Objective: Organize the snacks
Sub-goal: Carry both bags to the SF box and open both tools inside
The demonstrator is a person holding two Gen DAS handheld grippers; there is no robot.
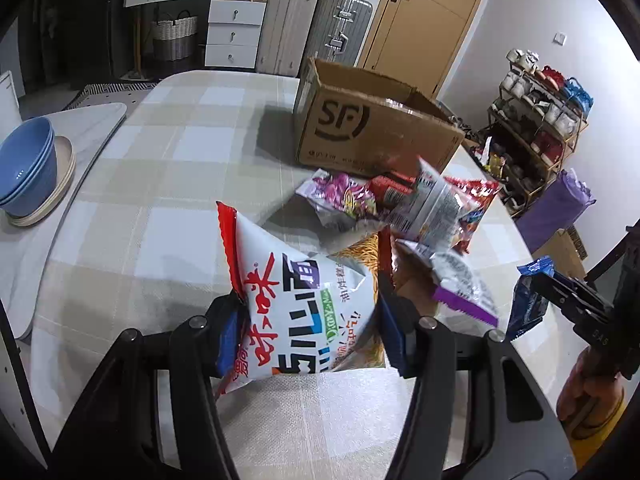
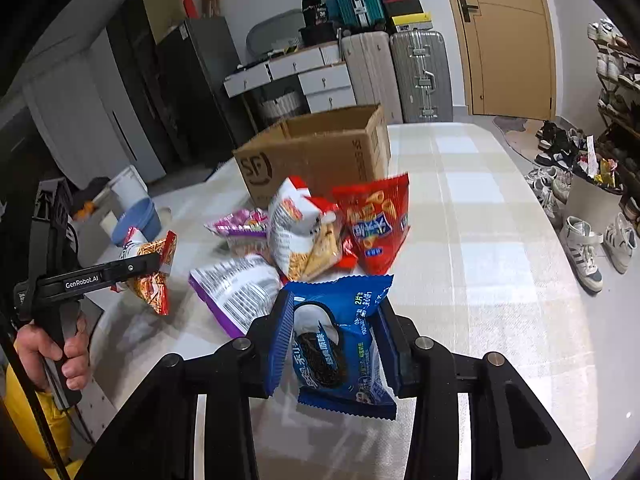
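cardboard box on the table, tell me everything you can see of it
The box is plain brown corrugated cardboard with a dark SF logo printed on the side facing the grippers and smaller print on another side. Its top flaps stand open; what is inside cannot be seen. It sits upright on the checked tablecloth, behind the snack pile. The nearest bags lie close to its base; contact is unclear. Neither gripper touches it.

Cardboard box [image 1: 372, 132] reads SF; left gripper [image 2: 158, 266] apparently GenRobot.AI
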